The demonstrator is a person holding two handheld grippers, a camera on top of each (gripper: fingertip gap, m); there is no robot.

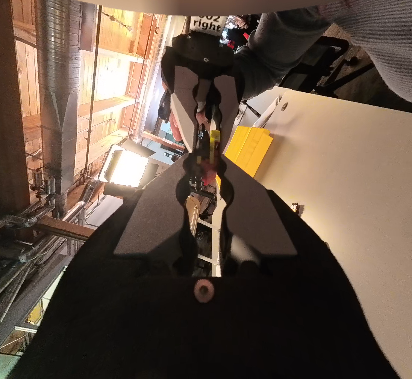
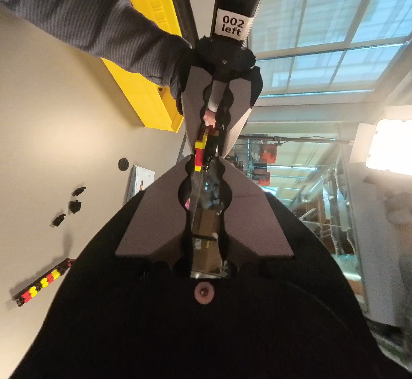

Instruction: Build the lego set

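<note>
A small lego assembly (image 1: 214, 143) of yellow, red and black pieces hangs in the air, clamped from both ends. My left gripper (image 1: 205, 160) is shut on its near end in the left wrist view. My right gripper (image 1: 206, 145) meets it tip to tip from above and is shut on the other end. In the right wrist view the same assembly (image 2: 199, 154) sits between my right gripper (image 2: 205, 162) and the left gripper (image 2: 208, 143). The fingers hide most of it.
The white table (image 2: 55, 123) holds a yellow tray (image 2: 142, 92), a long black, red and yellow lego strip (image 2: 42, 281), loose black pieces (image 2: 74, 205), a round black piece (image 2: 123, 164) and a booklet (image 2: 140, 181). A bright lamp (image 1: 127, 167) stands beyond. Only a small space, under 4 cm, lies between the two pairs of fingers.
</note>
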